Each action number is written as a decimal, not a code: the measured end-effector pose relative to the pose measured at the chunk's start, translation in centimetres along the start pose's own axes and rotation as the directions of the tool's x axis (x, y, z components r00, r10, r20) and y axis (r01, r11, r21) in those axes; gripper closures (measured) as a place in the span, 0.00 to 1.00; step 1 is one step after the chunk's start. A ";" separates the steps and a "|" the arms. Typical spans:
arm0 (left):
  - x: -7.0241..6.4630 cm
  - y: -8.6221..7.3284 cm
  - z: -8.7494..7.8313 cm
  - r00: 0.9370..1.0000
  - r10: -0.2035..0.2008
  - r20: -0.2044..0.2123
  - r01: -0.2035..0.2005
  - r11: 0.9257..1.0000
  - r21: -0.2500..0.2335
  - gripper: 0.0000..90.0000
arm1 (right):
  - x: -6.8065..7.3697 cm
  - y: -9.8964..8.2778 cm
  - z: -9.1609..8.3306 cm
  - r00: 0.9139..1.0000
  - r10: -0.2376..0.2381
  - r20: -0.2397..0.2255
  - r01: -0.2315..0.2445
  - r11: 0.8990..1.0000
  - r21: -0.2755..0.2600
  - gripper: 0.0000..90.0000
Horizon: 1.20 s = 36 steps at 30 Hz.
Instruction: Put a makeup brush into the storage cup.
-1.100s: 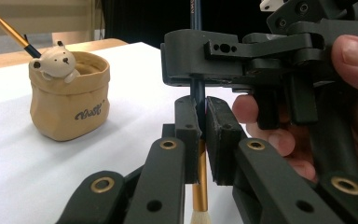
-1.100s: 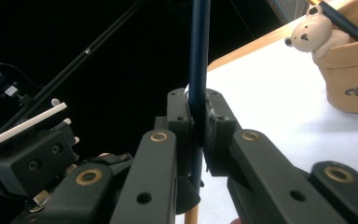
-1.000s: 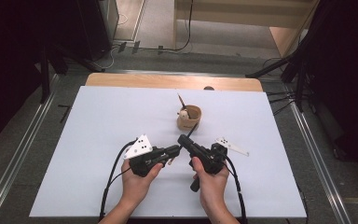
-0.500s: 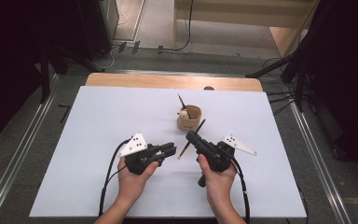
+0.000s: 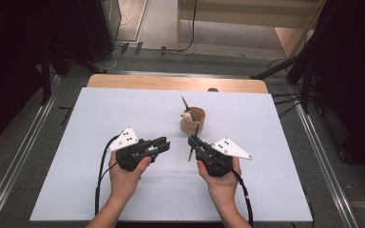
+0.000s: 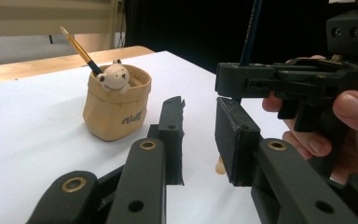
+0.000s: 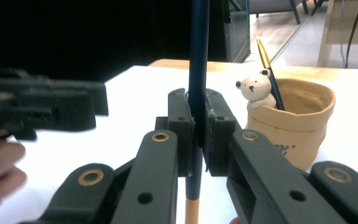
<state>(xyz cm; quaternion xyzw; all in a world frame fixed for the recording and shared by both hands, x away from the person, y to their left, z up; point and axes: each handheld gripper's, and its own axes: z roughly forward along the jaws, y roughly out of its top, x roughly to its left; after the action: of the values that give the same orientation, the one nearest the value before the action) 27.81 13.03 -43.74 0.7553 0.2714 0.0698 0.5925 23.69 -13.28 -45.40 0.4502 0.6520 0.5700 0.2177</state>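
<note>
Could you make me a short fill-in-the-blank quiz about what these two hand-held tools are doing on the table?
1. The right gripper has its jaws shut on a dark blue ____.
2. The tan cup has a small ____ figure on its rim.
3. The left gripper, whose jaws have just been opening, has ____ between them.
4. Inside the tan cup leans one paintbrush with a ____ handle.

Missing words: pencil; bear; nothing; yellow
</note>
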 end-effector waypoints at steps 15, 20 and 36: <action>0.0 1.3 -0.7 1.000 0.003 0.029 -0.005 0.998 0.068 0.80 | 1.5 0.0 0.8 0.956 -0.291 0.042 0.285 0.951 0.119 0.94; -0.1 1.6 -0.8 0.999 0.013 0.043 -0.017 0.995 0.103 0.80 | 2.1 -0.2 1.0 0.920 -0.389 0.050 0.377 0.912 0.159 0.94; -0.3 2.3 -0.3 0.997 -0.021 0.080 0.002 0.974 0.225 0.79 | 3.7 -1.1 2.0 0.800 -0.600 0.005 0.583 0.780 0.228 0.94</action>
<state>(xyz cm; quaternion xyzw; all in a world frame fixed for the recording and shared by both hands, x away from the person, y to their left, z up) 28.15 12.81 -41.39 0.8180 0.2575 0.0045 0.5144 23.05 -9.09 -46.13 0.2653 0.8090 0.3809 0.3607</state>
